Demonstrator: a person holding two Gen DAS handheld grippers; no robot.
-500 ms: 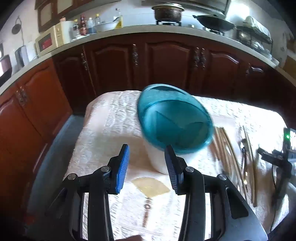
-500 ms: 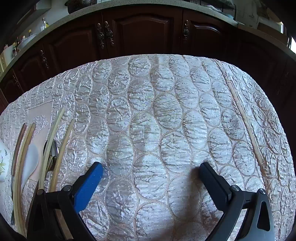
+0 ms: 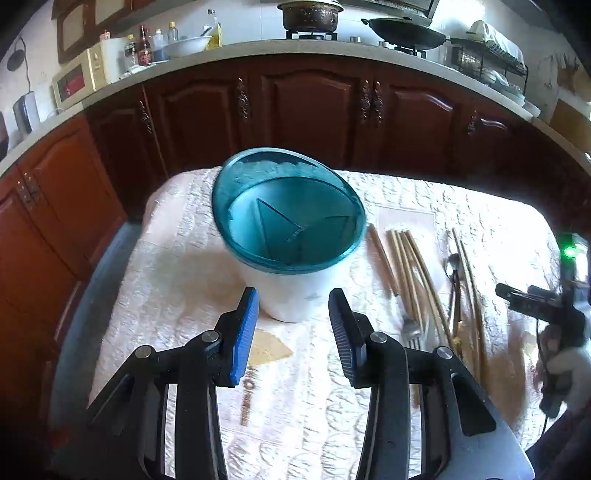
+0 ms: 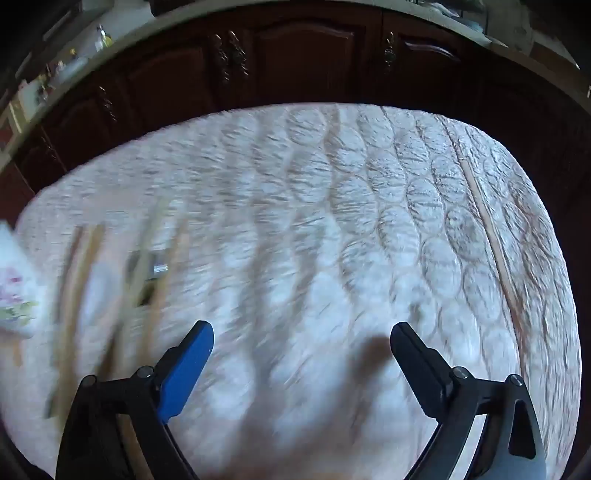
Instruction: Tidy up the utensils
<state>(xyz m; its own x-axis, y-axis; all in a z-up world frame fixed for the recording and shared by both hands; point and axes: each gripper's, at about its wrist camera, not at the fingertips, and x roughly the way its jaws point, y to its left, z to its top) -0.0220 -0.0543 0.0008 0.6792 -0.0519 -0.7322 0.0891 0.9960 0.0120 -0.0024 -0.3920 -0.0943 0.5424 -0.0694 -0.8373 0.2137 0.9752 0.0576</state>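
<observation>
A white utensil holder (image 3: 291, 295) with a tilted teal rim (image 3: 288, 214), divided inside into compartments, is standing near the middle of the table; nothing can be seen in it yet. Wooden chopsticks (image 3: 410, 273) are lying loose just right of it, with a dark-handled pair (image 3: 384, 258) nearest the holder, then a fork (image 3: 410, 328), a spoon (image 3: 452, 264) and further sticks (image 3: 471, 280). The left gripper (image 3: 293, 325) is hovering just in front of the holder, jaws spread and empty. The right gripper (image 4: 301, 354) is pointing down at bare cloth, jaws spread wide and empty, with the utensils blurred to its left. Judged step: reaching for a first utensil. To do it well, the right gripper should be closing on one stick or handle near its middle, then lowering it end-first into a single compartment, while the left is steadying the holder. The quilted pale tablecloth (image 4: 332, 206) is soft and ridged, so thin sticks may be sitting low in it. Dark wooden cabinets (image 3: 306, 110) are ringing the table beneath a worktop (image 3: 258, 50) carrying a pot (image 3: 310, 14), a wok (image 3: 402, 31) and bottles (image 3: 144, 46).
</observation>
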